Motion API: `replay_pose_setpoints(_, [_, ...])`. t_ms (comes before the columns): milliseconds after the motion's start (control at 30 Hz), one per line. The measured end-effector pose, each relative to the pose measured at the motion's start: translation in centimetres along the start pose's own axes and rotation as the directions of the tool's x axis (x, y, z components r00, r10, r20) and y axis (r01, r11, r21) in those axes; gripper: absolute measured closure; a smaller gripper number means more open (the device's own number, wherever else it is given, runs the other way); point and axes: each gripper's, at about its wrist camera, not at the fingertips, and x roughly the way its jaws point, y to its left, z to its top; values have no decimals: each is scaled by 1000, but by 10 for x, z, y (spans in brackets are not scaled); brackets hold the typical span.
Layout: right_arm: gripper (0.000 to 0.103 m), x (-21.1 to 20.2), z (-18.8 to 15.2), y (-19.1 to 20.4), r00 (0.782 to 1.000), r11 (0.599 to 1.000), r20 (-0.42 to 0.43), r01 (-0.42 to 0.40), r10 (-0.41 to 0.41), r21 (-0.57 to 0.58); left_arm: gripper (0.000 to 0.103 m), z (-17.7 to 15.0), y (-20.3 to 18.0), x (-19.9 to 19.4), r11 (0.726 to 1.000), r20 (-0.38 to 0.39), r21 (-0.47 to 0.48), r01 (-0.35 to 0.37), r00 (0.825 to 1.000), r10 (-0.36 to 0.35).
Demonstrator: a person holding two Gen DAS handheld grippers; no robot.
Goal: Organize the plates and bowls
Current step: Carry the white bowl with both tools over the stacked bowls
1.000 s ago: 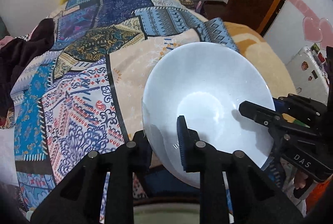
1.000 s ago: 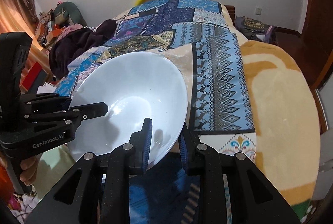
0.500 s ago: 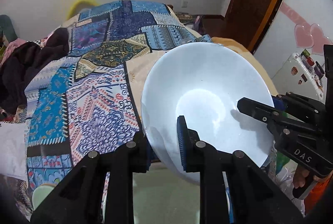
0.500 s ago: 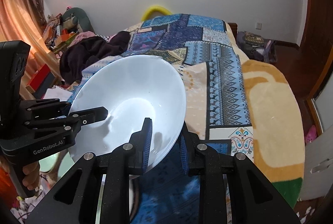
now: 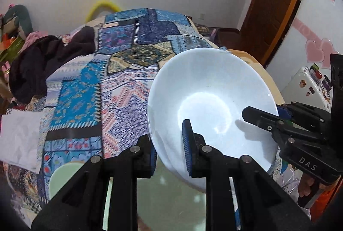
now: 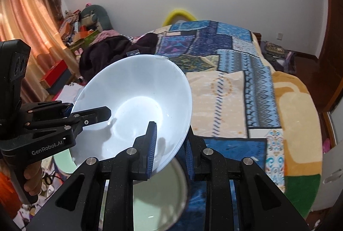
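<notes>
A large white bowl (image 5: pixel 210 89) hangs tilted in the air, held by both grippers at opposite sides of its rim. My left gripper (image 5: pixel 169 145) is shut on the near-left rim; from the right wrist it shows at the left (image 6: pixel 88 111). My right gripper (image 6: pixel 170 143) is shut on the bowl (image 6: pixel 137 89) at its right rim; the left wrist view shows it at the right (image 5: pixel 265 115). Under the bowl lies a round pale green plate (image 6: pixel 158 198), (image 5: pixel 171 198), partly hidden by my fingers. A smaller pale green dish (image 5: pixel 64 175), (image 6: pixel 64 162) sits to its left.
A bed with a blue patchwork quilt (image 5: pixel 133 72) fills the space ahead, with dark clothing (image 5: pixel 42 63) heaped on its left. A wooden door (image 5: pixel 278 5) and a white fridge (image 5: pixel 310 85) stand to the right. Curtains and boxes (image 6: pixel 32 27) line the left wall.
Both grippers have risen with the bowl still held between them. More of the room and the wall screen shows, and the green plates below have come into view.
</notes>
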Motion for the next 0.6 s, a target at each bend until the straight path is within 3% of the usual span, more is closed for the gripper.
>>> replay_pose_setpoints(600, [81, 25, -12, 95, 987, 982, -44, -158, 154, -108, 82, -64, 91, -56, 982, 4, -159, -100, 995, 102])
